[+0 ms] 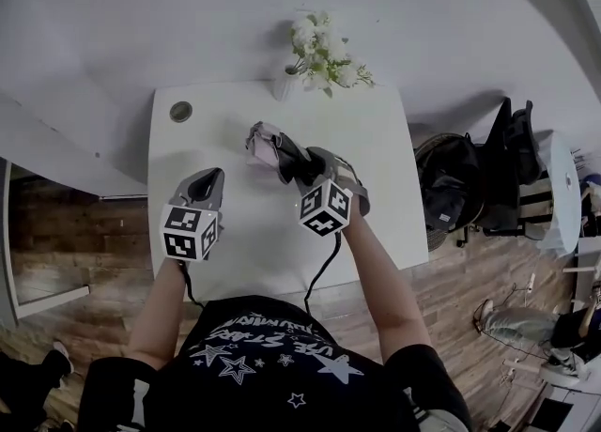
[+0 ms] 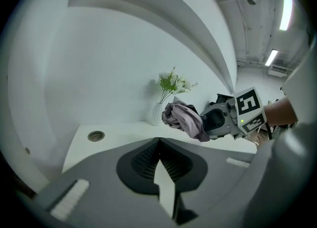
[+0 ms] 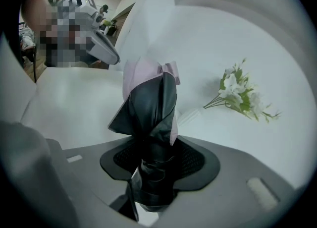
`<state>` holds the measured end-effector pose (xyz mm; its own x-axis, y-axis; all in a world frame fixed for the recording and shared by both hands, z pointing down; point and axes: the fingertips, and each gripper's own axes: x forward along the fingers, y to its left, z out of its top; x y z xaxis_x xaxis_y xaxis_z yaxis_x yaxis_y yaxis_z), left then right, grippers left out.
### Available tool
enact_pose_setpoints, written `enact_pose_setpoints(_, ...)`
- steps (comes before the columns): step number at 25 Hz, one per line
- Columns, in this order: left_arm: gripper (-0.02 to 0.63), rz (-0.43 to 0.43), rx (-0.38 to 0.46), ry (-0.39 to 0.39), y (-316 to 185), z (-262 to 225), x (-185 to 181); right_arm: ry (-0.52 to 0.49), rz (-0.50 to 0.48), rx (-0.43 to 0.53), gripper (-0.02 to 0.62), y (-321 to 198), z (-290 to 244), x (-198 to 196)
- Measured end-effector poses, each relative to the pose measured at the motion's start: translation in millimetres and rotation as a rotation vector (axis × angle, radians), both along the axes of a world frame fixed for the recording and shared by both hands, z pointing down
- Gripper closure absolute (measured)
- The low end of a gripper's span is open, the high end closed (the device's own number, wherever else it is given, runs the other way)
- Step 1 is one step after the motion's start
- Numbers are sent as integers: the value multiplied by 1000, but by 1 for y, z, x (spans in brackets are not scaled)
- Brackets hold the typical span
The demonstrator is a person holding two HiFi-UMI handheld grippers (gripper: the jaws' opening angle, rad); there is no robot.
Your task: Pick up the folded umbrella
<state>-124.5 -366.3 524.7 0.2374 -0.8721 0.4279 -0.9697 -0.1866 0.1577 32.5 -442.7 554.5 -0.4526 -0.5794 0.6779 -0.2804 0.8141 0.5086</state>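
Jutting out from the right gripper (image 1: 299,169), the umbrella (image 1: 272,150) is held above the table (image 1: 376,139), off its white top. It is folded, with black cloth bunched and wrapped at the gripped end and pale pink cloth at the far end. In the right gripper view the jaws clamp the black wrapped part, and the rest of the umbrella (image 3: 148,118) stands out beyond them, tilted a little to the left. The left gripper view shows it from the side, raised in front of the wall. The left gripper (image 1: 208,179) hovers over the table's near left part, apart from the umbrella, its jaws together with nothing between them. At the table's far edge stands a vase (image 1: 285,87) of white flowers (image 1: 319,59), and a round grommet (image 1: 180,112) sits in the far left corner.
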Motion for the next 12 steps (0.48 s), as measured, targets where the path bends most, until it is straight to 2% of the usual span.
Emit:
enact_pose_setpoints(4,603,-4,24,-8,14,-11,1,-92,29,38,374,18,-28,0)
enact_pose_setpoints(12,603,8,79,-18,52,-32,17,-296,123,35,374,66,-68,11)
